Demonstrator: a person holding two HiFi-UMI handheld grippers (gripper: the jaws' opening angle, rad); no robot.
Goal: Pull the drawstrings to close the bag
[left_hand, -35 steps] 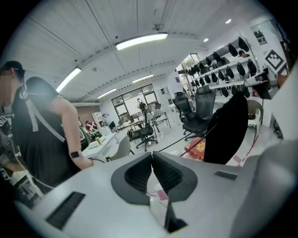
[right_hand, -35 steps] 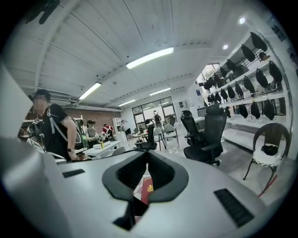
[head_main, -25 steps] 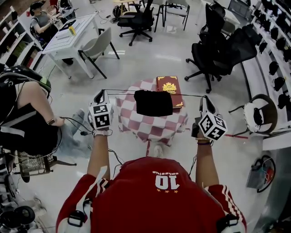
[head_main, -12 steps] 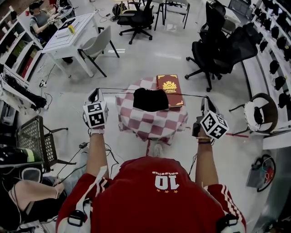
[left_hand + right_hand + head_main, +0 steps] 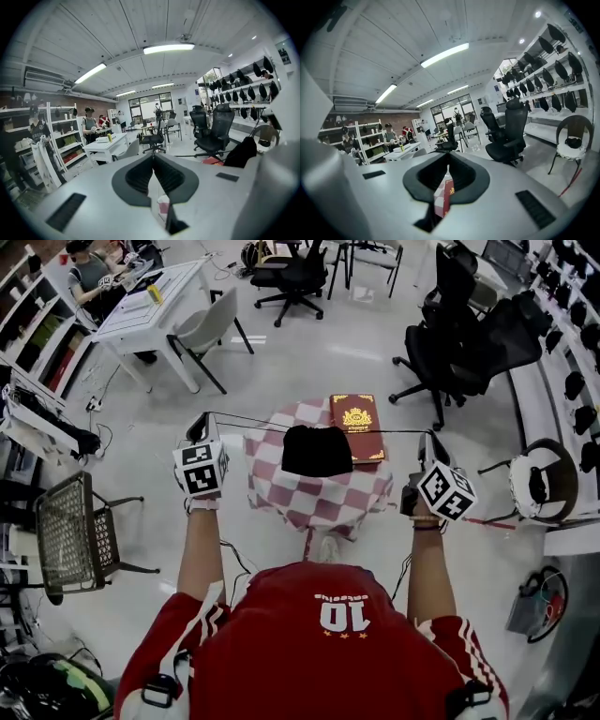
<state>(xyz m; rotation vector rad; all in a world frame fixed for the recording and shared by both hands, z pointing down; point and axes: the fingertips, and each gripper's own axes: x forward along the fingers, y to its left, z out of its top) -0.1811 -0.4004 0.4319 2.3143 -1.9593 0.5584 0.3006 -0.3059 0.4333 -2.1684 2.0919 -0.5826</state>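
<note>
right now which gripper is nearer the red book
The right gripper: the red book lies on the right half of the table, toward it, while the left gripper is beyond the black bag.

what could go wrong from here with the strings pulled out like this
Each drawstring looks taut and thin; one could slip from the shut left hand-held gripper or right hand-held gripper. The black bag overlaps the red book on the small checkered table; harder pulling might drag both toward an edge.
</note>
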